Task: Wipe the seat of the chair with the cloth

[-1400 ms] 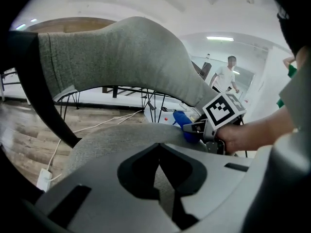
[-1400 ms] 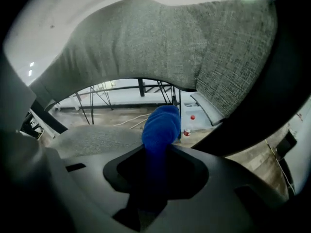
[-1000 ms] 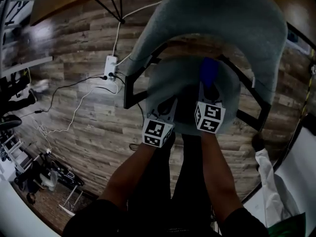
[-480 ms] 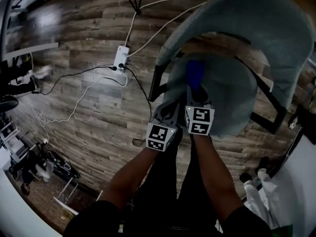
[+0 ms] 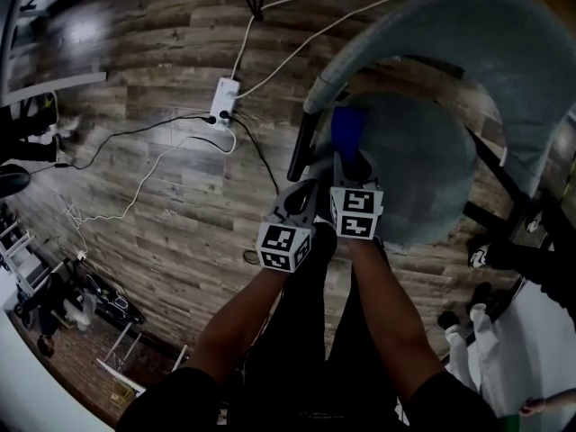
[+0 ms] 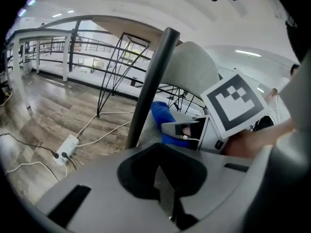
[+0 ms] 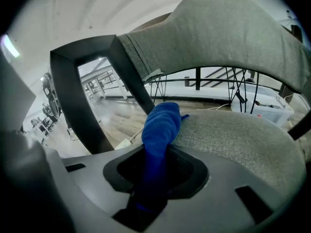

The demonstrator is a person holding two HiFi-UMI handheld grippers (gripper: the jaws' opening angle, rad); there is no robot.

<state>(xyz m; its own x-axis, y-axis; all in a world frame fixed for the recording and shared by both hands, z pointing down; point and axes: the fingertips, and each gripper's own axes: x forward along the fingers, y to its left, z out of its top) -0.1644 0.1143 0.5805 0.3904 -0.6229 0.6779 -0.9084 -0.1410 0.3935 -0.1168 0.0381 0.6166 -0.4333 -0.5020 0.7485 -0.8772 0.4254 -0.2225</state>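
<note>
Head view: I see right hand-held gripper [image 5: 354,171] at left edge of seat [image 5: 423,178], blue cloth [image 5: 346,129] on seat there. Left hand-held gripper [image 5: 301,198] just off seat, same side.

Left gripper view: jaws together, nothing between; black chair post [image 6: 150,86] rising beside seat.

Right gripper view: jaws clamped on cloth, free end touching seat.

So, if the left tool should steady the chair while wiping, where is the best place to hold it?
Probably the black frame bar beside the seat: it is slim, straight and bare, close ahead of the left tool. Come from its outer side, jaws across the bar; the padded seat looks too thick.
</note>
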